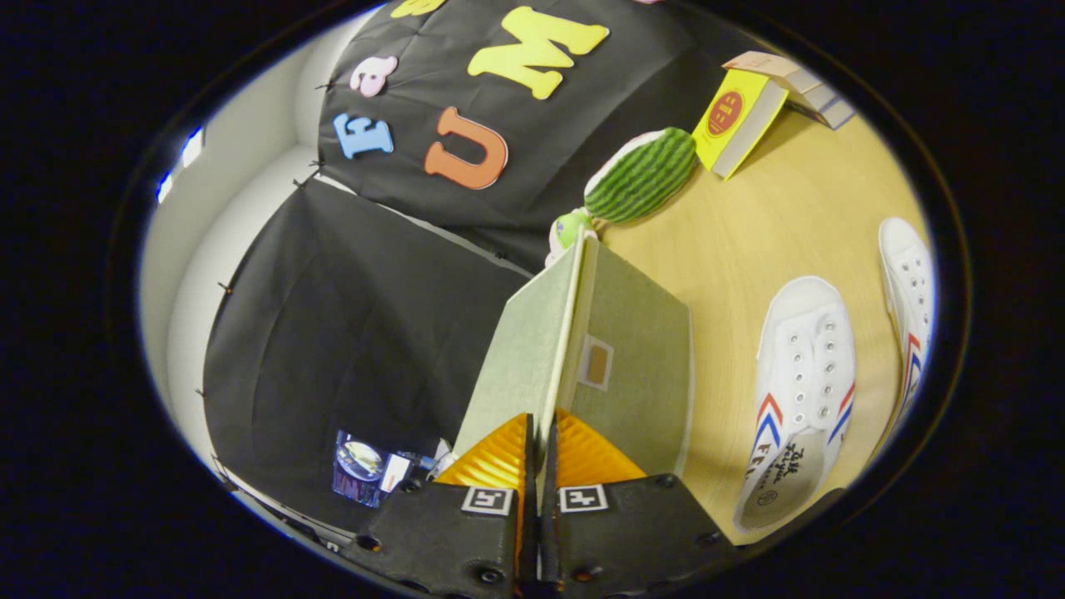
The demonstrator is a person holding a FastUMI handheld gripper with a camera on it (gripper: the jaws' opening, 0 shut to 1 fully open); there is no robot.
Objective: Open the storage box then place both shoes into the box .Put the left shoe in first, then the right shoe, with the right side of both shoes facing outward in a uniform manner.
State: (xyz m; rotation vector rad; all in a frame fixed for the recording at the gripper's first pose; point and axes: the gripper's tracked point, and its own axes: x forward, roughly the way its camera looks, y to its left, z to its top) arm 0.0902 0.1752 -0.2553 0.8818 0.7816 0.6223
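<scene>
Green fabric lid: the pale green fabric-covered storage box lid (pixel 532 349) runs forward from between the fingers, seen nearly edge-on, its thin cream edge pointing away from the camera.
Gripper: the gripper (pixel 541 453) has its two fingers drawn together on the lid's near edge, one pressing on each face, so the panel is pinched between them.
Box: the pale green fabric storage box (pixel 636 374) stands just right of the lid on the light wooden table (pixel 749 241); a small cream-framed label pocket sits on its facing side.
Shoes: two white canvas lace-up shoes with red and blue side stripes lie on the table to the right of the box, the nearer shoe (pixel 799 399) close to it and the farther shoe (pixel 908 308) beyond, apart from each other and from the box.
Other things: a green striped watermelon-shaped plush (pixel 641 175) and a yellow book (pixel 736 121) rest near the booth wall, behind the box.
Risk: judged from the narrow pinch on a thin edge, the lid may slip free and drop shut if swung quickly; pulling sideways could drag or tip the light box.
Hidden: the box interior cannot be seen, so how far it is open is unclear. The far shoe is cut off, and which shoe is left or right is hard to tell.
</scene>
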